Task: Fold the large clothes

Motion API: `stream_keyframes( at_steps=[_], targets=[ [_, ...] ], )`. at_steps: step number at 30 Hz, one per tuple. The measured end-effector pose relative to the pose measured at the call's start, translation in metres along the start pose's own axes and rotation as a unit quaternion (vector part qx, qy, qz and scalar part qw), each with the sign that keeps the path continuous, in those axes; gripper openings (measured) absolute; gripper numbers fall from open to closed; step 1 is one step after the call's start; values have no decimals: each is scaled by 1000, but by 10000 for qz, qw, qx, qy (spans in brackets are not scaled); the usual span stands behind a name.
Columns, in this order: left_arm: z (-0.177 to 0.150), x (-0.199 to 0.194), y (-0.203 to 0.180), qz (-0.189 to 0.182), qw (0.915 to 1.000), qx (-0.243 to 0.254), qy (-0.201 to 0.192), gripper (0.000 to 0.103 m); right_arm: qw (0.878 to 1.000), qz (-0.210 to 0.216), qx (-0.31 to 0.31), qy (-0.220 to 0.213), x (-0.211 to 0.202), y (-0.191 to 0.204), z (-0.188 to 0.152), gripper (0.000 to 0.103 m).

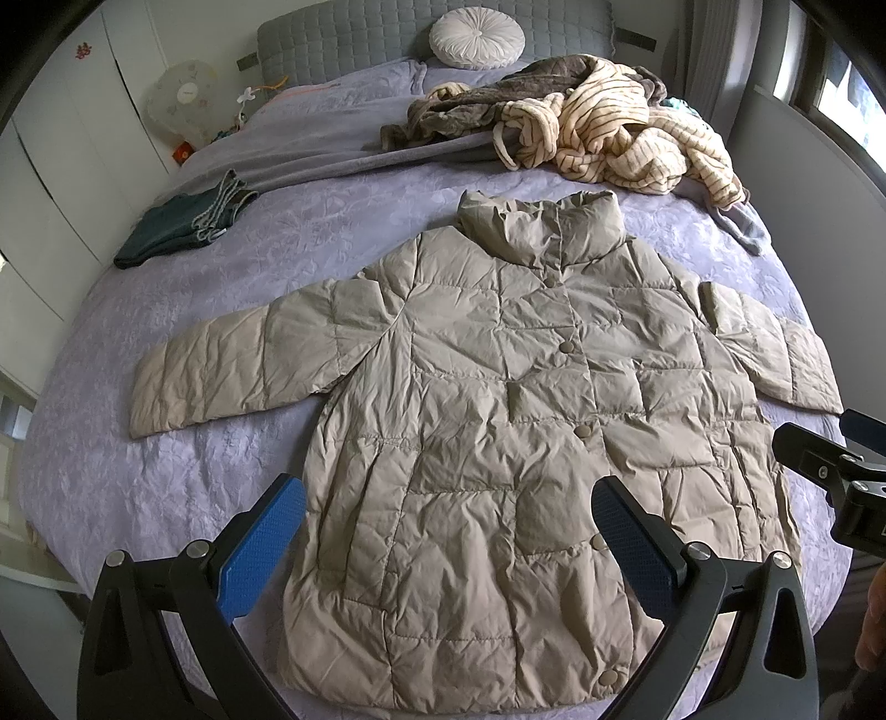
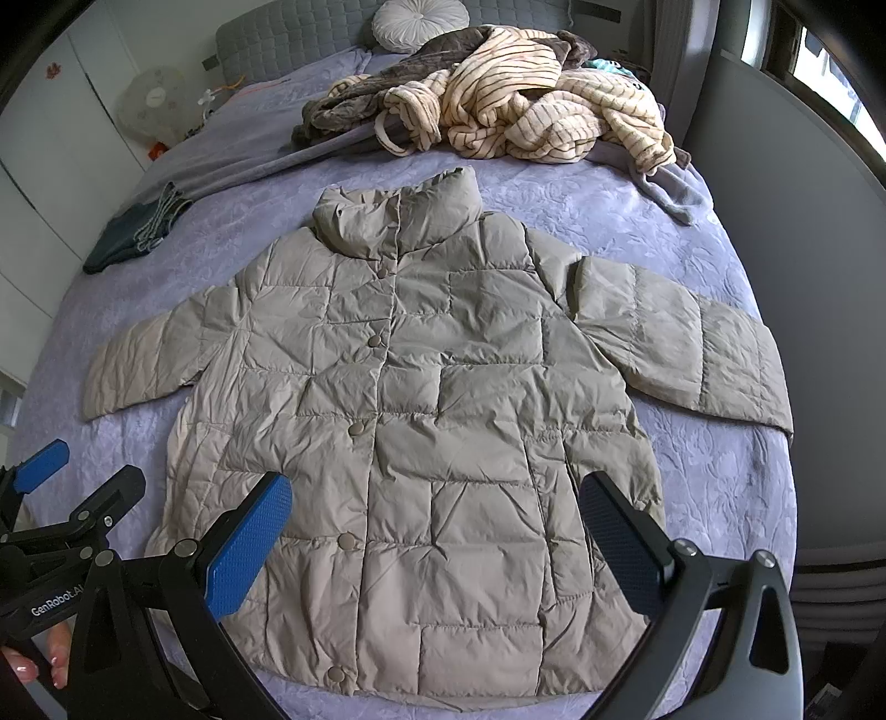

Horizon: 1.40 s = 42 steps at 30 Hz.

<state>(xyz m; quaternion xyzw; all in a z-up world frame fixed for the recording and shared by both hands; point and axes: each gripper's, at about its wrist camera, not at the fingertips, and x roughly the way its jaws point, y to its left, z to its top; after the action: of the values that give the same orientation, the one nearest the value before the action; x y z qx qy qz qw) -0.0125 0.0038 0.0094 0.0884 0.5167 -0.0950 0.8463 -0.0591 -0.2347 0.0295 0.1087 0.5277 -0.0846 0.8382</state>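
A beige quilted puffer jacket [image 1: 498,399] lies flat and face up on the bed, buttoned, collar toward the headboard, both sleeves spread out to the sides. It also shows in the right wrist view [image 2: 421,399]. My left gripper [image 1: 448,509] is open and empty, hovering above the jacket's lower left hem. My right gripper [image 2: 434,509] is open and empty, hovering above the jacket's lower right part. The right gripper also shows at the right edge of the left wrist view [image 1: 830,459], and the left gripper at the left edge of the right wrist view [image 2: 55,498].
The bed has a lavender cover [image 1: 343,221]. A pile of striped cream and brown clothes [image 1: 598,127] lies near the headboard. A folded dark green garment [image 1: 183,227] sits at the left. A round white cushion [image 1: 476,37] leans on the grey headboard. A wall stands right of the bed.
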Motion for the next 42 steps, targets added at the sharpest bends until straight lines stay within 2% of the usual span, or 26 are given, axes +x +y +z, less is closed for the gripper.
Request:
stream_keyframes(
  at_steps=[18,27,30,35,36,39,42],
  targets=[
    [-2,-2,1,-29,10000,-18,34,103,10000,-4,-6,9,2,1,1,103],
    [-11,16,16,-365,9988,-172,292,103,9999,-25,11,142,17,8,5,103],
    [-6,42,36,-710,9956,-433,428,103,9998,63,27,167,30,11,4,103],
    [-6,83,88,-961,9884,-1093,444,103,9998,153,119,106,61,25,0,103],
    [-6,94,103,-1002,9855,-1293,444,103,9997,180,109,149,67,30,0,103],
    [-9,128,150,-1170,9731,-1941,415,103,9971,228,-110,713,99,52,-4,103],
    [-16,164,200,-1185,9609,-2474,379,103,9961,221,-214,827,119,76,-13,103]
  ],
)
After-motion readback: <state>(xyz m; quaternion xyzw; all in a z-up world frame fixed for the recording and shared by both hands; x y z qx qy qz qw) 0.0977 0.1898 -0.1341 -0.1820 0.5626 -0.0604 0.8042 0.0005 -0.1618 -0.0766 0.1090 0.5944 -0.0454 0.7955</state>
